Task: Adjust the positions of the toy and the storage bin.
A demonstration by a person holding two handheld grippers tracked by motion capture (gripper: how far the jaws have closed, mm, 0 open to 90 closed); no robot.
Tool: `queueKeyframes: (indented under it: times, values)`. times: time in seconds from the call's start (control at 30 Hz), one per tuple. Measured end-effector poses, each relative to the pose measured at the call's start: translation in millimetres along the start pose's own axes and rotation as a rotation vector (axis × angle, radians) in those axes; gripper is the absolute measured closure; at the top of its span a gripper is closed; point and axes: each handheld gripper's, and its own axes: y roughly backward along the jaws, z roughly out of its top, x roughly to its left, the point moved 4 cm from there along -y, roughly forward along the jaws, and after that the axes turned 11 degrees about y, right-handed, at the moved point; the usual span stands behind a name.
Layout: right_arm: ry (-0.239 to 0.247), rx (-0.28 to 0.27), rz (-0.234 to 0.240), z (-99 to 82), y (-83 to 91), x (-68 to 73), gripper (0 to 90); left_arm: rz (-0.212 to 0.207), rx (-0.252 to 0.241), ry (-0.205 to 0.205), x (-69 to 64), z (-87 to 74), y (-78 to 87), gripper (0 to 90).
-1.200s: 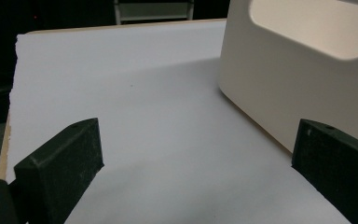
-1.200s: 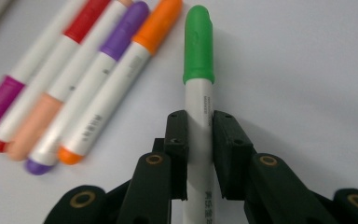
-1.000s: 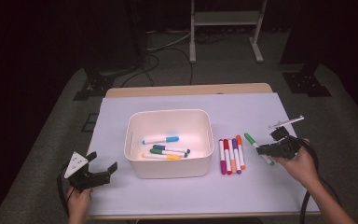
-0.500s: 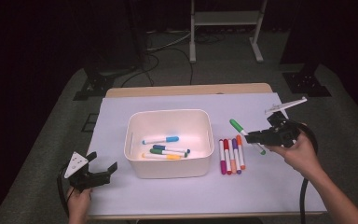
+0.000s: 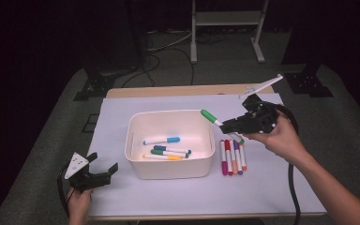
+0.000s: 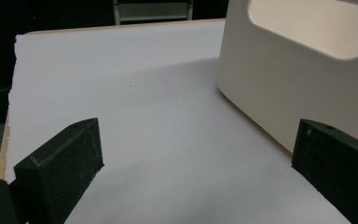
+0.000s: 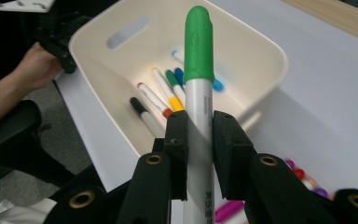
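My right gripper (image 5: 229, 125) is shut on a green-capped white marker (image 5: 214, 120), held in the air just right of the white bin's (image 5: 136, 166) right rim. In the right gripper view the marker (image 7: 198, 70) stands clamped between the jaws, its green cap pointing over the bin (image 7: 265, 58). Several markers (image 5: 165, 151) lie inside the bin. A row of markers (image 5: 232, 157) lies on the paper right of the bin. My left gripper (image 5: 101, 172) rests open at the front left of the table; its jaws stand wide apart with nothing between them, the bin's wall (image 6: 279, 88) ahead to its right.
A white sheet (image 5: 178, 197) covers the wooden table (image 5: 168, 91). A black cable (image 5: 293, 187) trails from the right gripper along the forearm. Metal stand legs (image 5: 225, 33) and dark equipment stand on the floor beyond the table.
My right gripper has risen from the table at the right and moved left toward the bin, carrying the green marker. The left gripper has stayed put.
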Motion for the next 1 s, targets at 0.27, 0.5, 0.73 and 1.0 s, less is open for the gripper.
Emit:
queueKeyframes:
  times: [0.27, 0.5, 0.73, 1.0]
  values:
    - [0.081, 0.026, 0.08, 31.0, -26.1, 20.7, 75.7, -0.001, 0.0, 0.004, 0.2, 0.1, -0.1, 0.6]
    - [0.12, 0.047, 0.144, 48.9, -54.7, 32.4, 75.6, -0.002, -0.001, 0.006, 0.3, 0.1, 0.0, 0.6]
    - [0.143, 0.083, 0.196, 55.5, -84.2, 38.1, 75.6, -0.004, -0.001, 0.006, 0.1, 0.0, 0.1, 0.6]
    - [0.181, 0.135, 0.243, 57.0, -118.0, 45.4, 75.5, -0.005, -0.001, 0.005, 0.3, 0.1, 0.1, 0.6]
